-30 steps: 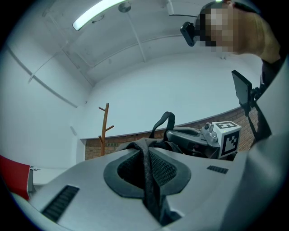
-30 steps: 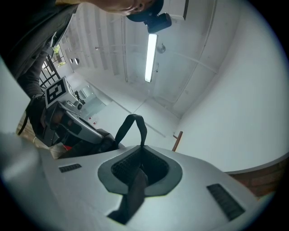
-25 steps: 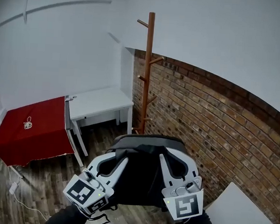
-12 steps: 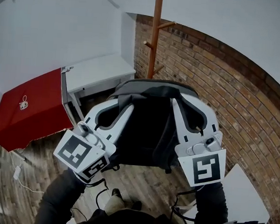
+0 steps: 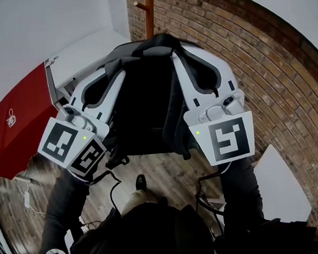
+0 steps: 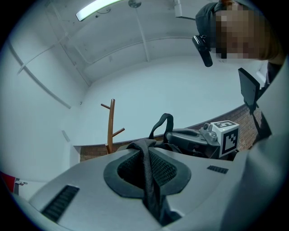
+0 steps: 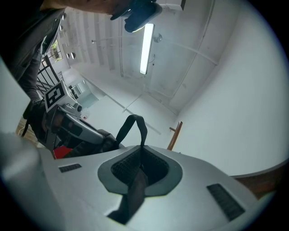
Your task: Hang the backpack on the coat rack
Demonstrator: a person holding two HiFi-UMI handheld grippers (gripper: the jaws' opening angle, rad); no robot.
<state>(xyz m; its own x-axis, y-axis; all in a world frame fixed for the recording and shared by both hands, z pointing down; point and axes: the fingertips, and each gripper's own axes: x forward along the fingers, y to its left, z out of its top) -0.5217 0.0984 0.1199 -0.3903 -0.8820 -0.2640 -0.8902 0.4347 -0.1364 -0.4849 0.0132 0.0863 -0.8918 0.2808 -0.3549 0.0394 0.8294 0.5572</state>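
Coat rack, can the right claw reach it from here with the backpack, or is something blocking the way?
Probably yes. The coat rack stands just beyond the backpack, with nothing between them in the head view. The right claw is shut on its strap, so the bag goes along.

The rack (image 5: 149, 12) is cut off by the head view's top edge, and its lower pole is hidden behind the backpack (image 5: 149, 107). The white table (image 5: 80, 56) is largely covered by it as well. The red table (image 5: 17, 135) is cut by the left edge, and the mark (image 5: 11, 118) on it is too small to be read.
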